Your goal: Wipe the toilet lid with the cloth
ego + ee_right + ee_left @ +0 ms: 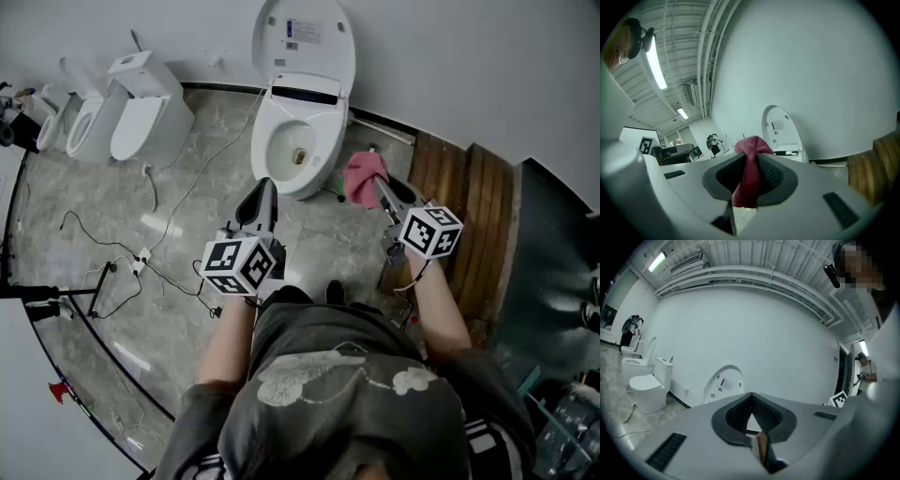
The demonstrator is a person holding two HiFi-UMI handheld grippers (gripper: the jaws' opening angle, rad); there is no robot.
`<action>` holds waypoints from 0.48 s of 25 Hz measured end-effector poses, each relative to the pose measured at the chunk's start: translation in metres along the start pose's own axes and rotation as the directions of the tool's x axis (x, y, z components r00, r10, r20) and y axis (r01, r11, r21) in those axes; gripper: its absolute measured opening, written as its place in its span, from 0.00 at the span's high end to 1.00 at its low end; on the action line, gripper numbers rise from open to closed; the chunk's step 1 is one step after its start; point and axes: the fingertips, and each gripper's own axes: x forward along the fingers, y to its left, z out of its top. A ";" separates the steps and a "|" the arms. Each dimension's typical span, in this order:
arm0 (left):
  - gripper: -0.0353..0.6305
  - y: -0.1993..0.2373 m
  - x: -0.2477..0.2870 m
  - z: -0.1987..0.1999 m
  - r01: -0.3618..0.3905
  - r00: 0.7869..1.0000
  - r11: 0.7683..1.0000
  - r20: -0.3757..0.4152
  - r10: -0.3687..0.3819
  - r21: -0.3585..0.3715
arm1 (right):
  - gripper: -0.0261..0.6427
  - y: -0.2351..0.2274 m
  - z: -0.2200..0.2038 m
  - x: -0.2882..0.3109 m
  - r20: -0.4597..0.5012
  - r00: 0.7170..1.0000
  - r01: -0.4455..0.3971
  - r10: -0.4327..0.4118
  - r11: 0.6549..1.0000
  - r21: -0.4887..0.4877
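Nearest me, at the bottom of the head view, my two forearms reach up the frame to the marker cubes, the left cube (242, 264) at centre left and the right cube (431, 232) at centre right. Beyond the left cube my left claw (265, 190) points toward the toilet. Its jaws are pressed together and hold nothing, and in the left claw's own view the dark pads (736, 413) meet at a point.

My right claw (379, 190) is clamped on the red cloth (361, 175). In the right claw's view the cloth (749, 173) runs as a folded strip between the pads and bunches up above the tips. In the head view it sits just to the right of the toilet bowl (298, 150), near its rim and well apart from the lid.

The toilet lid (305, 42) stands raised at the top centre, leaning against the white wall, with a label on its inner face. It shows beyond the jaws in both claw views (723, 385) (780, 126).

Thin cables (178, 202) trail over the grey floor at the left, wooden steps (469, 216) lie at the right, and more white toilets (141, 108) stand in the upper left corner
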 end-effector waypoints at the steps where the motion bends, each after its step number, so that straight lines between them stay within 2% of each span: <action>1: 0.94 0.001 0.001 -0.001 -0.003 1.000 1.000 0.000 0.003 0.000 | 0.86 -0.001 0.001 0.000 0.003 1.000 -0.004 0.004 1.000 0.002; 6: 0.94 0.009 0.015 -0.005 -0.006 1.000 1.000 -0.010 0.006 0.002 | 0.86 -0.009 0.007 0.014 -0.002 1.000 -0.009 0.009 1.000 0.002; 12: 0.94 0.043 0.049 -0.007 0.001 1.000 1.000 -0.022 -0.001 -0.025 | 0.86 -0.024 0.005 0.048 -0.026 0.999 0.025 -0.025 1.000 0.016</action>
